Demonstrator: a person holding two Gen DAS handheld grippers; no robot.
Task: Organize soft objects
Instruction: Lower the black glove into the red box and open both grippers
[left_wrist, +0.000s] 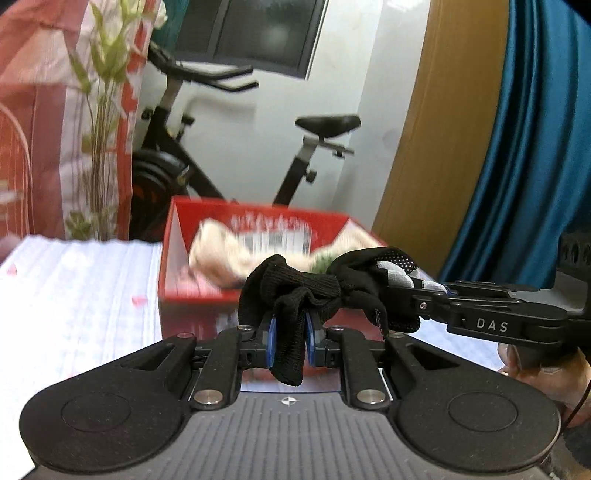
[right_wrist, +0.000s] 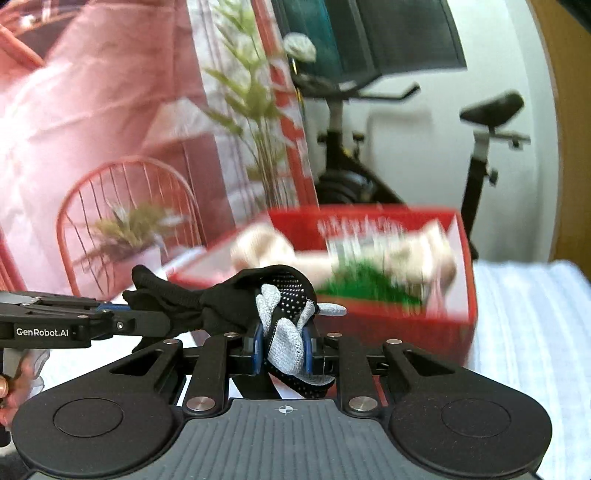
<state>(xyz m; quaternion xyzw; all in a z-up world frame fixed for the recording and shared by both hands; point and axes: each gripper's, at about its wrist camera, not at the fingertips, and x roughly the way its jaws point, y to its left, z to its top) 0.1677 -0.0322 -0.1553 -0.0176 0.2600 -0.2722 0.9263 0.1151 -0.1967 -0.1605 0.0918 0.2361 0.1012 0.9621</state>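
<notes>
Black knitted glove with grey fingertips stretched between both tongs, cuff clenched by left gripper, fingers clamped by right gripper, red cardboard box behind.

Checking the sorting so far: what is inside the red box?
The red box holds a cream soft toy, something green and a printed label, all blurred. The black glove, held by both grippers, covers its near edge.
</notes>
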